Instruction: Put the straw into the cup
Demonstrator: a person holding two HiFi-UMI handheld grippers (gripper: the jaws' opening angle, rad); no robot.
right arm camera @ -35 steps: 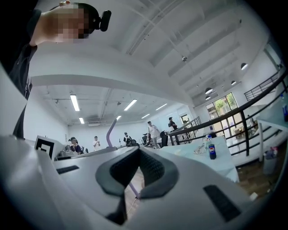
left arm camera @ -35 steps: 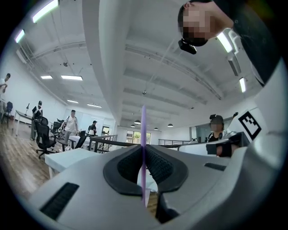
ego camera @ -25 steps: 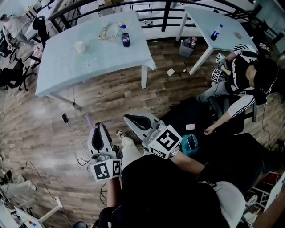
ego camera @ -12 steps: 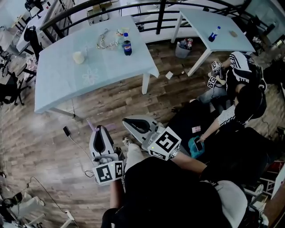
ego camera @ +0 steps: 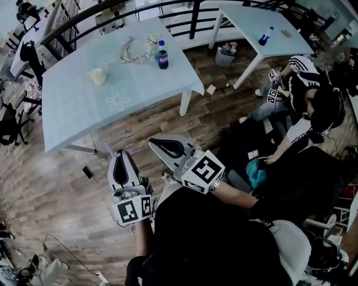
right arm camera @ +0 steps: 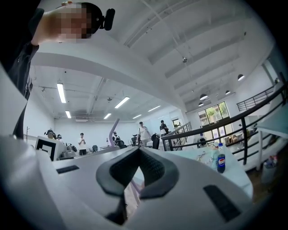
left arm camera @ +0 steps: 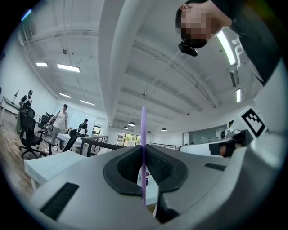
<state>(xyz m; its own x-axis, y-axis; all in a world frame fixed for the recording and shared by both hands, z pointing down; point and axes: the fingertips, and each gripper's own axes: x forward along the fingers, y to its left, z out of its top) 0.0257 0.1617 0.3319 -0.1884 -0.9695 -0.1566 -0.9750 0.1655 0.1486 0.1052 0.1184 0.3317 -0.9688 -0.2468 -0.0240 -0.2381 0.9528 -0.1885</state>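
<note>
We see the left tongs point(left arm camera: 143, 152) clamping the purple straw point(left arm camera: 143, 130) upright; the right tongs point(right arm camera: 137, 155), just right, are closed and empty; the cup point(ego camera: 98, 75) stands on the far desk point(ego camera: 72, 111).

Colours only:
- straw point(left arm camera: 143, 134): pale purple, plain.
- left gripper point(ego camera: 118, 155) and right gripper point(ego camera: 154, 144): light grey shells, black ribbed pads.
- marker cubes point(ego camera: 204, 170): black square patterns on white.
- cup point(ego camera: 98, 75): cream.
- table point(ego camera: 72, 106): pale blue-green top with a faint white flower-like motif mid-top, white legs.
- second table point(ego camera: 251, 28): same pale blue-green, white legs.
- bottle point(ego camera: 163, 56): dark liquid, blue cap, blue label with a red-white mark.
- floor point(ego camera: 50, 179): brown wood planks, mixed tones.
- railing point(ego camera: 193, 14): black.
- seated person's top point(ego camera: 302, 84): black with white stripes.
- item by that person point(ego camera: 257, 172): teal; can't tell what it is.
- operator's top point(ego camera: 207, 240): black.
</note>
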